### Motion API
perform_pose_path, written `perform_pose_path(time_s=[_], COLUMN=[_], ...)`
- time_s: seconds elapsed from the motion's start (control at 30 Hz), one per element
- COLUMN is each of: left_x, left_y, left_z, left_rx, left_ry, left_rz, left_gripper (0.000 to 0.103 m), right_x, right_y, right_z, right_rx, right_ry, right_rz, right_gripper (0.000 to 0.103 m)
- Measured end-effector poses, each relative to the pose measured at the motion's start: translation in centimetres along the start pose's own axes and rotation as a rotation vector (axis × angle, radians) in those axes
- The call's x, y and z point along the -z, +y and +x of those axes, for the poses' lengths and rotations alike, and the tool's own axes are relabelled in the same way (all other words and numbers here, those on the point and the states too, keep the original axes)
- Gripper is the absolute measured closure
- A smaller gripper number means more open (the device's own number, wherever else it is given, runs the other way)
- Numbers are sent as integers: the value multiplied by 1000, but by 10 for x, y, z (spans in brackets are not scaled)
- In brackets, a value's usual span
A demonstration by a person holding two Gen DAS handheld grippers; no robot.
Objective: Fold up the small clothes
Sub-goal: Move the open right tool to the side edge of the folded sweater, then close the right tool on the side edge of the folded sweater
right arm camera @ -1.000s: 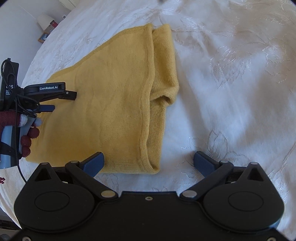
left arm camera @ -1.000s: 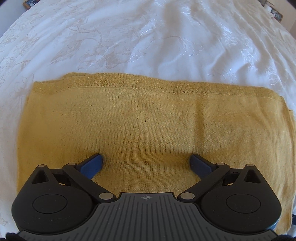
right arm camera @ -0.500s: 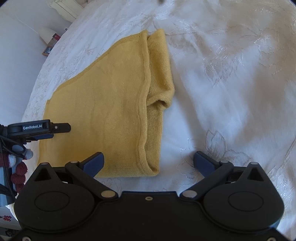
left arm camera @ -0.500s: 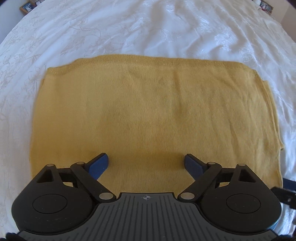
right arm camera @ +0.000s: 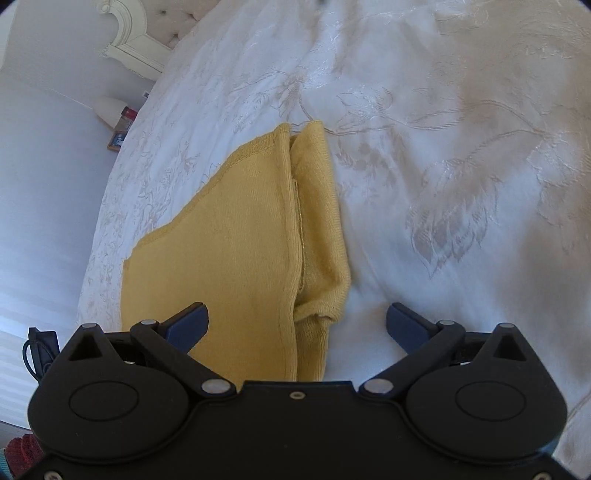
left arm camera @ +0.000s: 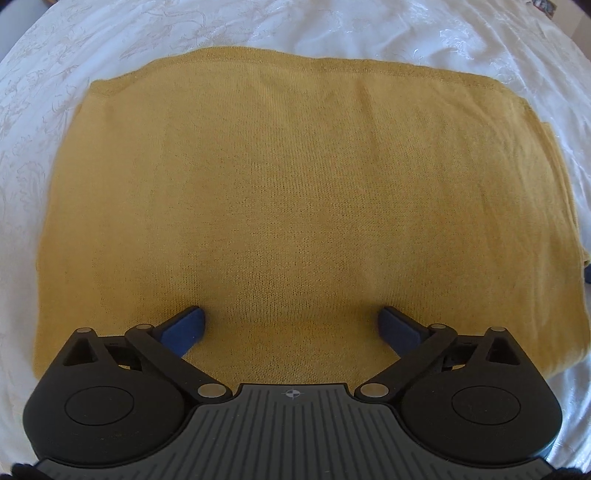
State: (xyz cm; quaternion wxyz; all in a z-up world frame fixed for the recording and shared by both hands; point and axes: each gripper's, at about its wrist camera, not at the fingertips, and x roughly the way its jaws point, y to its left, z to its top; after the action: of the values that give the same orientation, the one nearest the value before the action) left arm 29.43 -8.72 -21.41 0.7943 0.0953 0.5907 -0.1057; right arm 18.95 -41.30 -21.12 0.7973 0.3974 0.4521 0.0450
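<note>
A mustard-yellow knit garment (left arm camera: pixel 295 184) lies folded into a flat rectangle on the white bedspread (left arm camera: pixel 332 33). My left gripper (left arm camera: pixel 291 314) points steeply down over its near half; the jaws are opening wide, with nothing pinched between the blue pads (left arm camera: pixel 184 326). In the right wrist view the same garment (right arm camera: pixel 229 240) shows its right edge, where a folded layer (right arm camera: pixel 321 229) sticks out past the top layer. My right gripper (right arm camera: pixel 297 310) hangs open above that near right edge, one fingertip over the cloth, the other over bare bedspread.
The embroidered white bedspread (right arm camera: pixel 461 166) stretches far and right of the garment. A cream headboard (right arm camera: pixel 129 40) and small items by the wall (right arm camera: pixel 120 122) sit at the far left. A black cabled device (right arm camera: pixel 38 347) shows at the lower left edge.
The left view has shifted so the garment fills more of it; its jaws narrowed briefly, then widened. The right gripper swung, dropping the left gripper from its view and revealing the headboard.
</note>
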Motion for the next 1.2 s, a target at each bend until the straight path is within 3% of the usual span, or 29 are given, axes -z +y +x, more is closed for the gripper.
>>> perform_pose_path(time_s=[0.4, 0.57, 0.67, 0.93, 1.0, 1.1, 1.17, 1.2], left_x=[6, 11, 17, 42, 49, 62, 69, 71], left_y=[10, 19, 27, 53, 54, 57, 63, 66], left_z=[-15, -33, -45, -80, -87, -96, -101, -101], left_rx=[14, 29, 37, 18, 4, -13, -9, -3], left_ry=[-3, -14, -25, -49, -52, -51, -53, -51], left_rz=[-12, -52, -86, -153, -173, -203, -226, -236], left_gripper=[1, 12, 13, 13, 13, 13, 13, 13], right_x=[-25, -34, -38, -37, -34, -29, -28, -28], right_y=[-6, -8, -9, 5, 10, 18, 18, 19], right_z=[35, 47, 51, 52, 51, 51, 50, 49], right_rx=[-143, -213, -242, -224, -195, -118, -74, -64], right_ry=[59, 66, 73, 109, 108, 112, 123, 124], right_rz=[32, 70, 83, 44, 22, -12, -11, -7], right_gripper=[0, 0, 0, 1, 7, 39, 67, 66])
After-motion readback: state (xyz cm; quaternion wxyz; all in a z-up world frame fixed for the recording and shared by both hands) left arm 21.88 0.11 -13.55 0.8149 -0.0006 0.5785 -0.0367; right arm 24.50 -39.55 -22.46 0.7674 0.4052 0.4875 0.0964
